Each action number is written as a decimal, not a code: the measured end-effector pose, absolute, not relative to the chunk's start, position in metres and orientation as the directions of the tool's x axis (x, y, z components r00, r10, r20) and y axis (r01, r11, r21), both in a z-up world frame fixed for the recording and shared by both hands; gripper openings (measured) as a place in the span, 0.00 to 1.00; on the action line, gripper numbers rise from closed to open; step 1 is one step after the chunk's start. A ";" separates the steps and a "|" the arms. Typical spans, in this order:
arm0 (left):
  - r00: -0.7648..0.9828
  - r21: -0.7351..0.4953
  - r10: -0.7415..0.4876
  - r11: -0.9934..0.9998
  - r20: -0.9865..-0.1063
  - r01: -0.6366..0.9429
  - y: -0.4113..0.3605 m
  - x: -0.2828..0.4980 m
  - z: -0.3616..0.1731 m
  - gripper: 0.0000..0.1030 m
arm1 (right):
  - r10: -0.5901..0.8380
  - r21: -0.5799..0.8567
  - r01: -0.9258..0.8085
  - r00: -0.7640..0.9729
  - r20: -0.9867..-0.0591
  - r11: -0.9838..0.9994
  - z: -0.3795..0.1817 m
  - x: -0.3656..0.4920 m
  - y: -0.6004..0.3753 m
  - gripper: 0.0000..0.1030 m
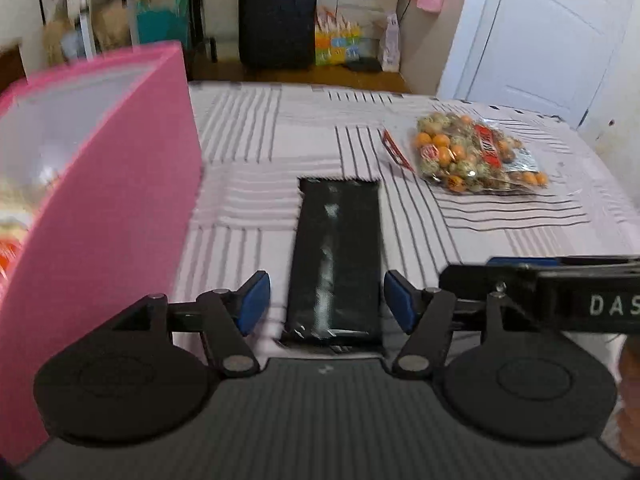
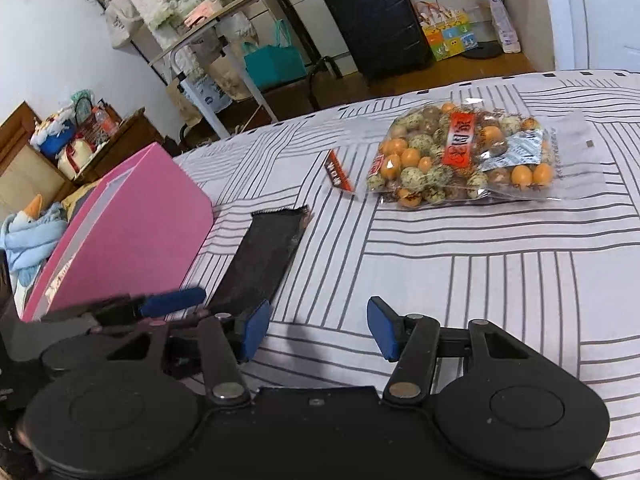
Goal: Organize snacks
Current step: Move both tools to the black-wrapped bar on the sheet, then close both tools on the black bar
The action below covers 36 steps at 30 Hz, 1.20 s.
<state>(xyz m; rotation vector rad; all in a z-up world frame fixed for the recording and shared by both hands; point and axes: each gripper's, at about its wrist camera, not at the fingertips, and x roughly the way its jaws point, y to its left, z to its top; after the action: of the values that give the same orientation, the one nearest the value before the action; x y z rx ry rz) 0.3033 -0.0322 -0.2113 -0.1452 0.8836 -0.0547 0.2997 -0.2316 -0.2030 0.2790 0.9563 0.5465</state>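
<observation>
Flanking black packet (image 1: 336, 256), left tool (image 1: 327, 300) agape.

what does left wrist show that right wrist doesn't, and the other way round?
Only left wrist: the white door, and the black snack packet lying between the open left claw fingers, pads off it.

Only right wrist: the wooden cabinet, a blue cloth with a duck toy, and the right claw open over bare striped sheet.

Both: the pink box, the black packet, the clear bag of round snacks, a small red packet, the black suitcase.
</observation>
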 end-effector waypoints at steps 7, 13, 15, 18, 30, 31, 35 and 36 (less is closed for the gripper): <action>0.622 -0.170 -0.142 0.985 -0.770 0.014 -0.035 0.303 -0.218 0.62 | 0.576 0.503 -0.284 0.448 -0.683 0.817 -0.205 0.303 -0.237 0.59; 0.612 -0.154 -0.175 0.984 -0.771 0.087 -0.044 0.297 -0.214 0.45 | 0.619 0.545 -0.296 0.403 -0.674 0.785 -0.203 0.301 -0.230 0.59; 0.596 -0.212 -0.227 0.973 -0.770 0.096 -0.044 0.295 -0.210 0.45 | 0.618 0.537 -0.305 0.392 -0.682 0.787 -0.203 0.299 -0.226 0.60; 0.589 -0.251 -0.274 0.960 -0.760 0.123 -0.052 0.288 -0.206 0.45 | 0.609 0.522 -0.315 0.386 -0.693 0.793 -0.204 0.297 -0.219 0.61; 0.542 -0.237 -0.294 0.956 -0.788 0.174 -0.071 0.280 -0.207 0.45 | 0.518 0.428 -0.298 0.404 -0.754 0.854 -0.201 0.291 -0.206 0.37; 0.532 -0.246 -0.298 0.955 -0.792 0.167 -0.070 0.280 -0.207 0.45 | 0.515 0.421 -0.303 0.406 -0.755 0.855 -0.200 0.289 -0.206 0.36; 0.494 -0.292 -0.321 0.946 -0.808 0.138 -0.064 0.277 -0.204 0.45 | 0.506 0.407 -0.310 0.390 -0.770 0.859 -0.193 0.282 -0.204 0.32; 0.485 -0.305 -0.330 0.943 -0.810 0.131 -0.063 0.275 -0.203 0.45 | 0.509 0.411 -0.310 0.386 -0.770 0.857 -0.191 0.279 -0.204 0.32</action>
<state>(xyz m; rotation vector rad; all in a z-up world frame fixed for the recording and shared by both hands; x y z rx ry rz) 0.2753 -0.0626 -0.2027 -0.2129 1.0280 -0.2830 0.2793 -0.2043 -0.1907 0.2125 1.0529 0.5264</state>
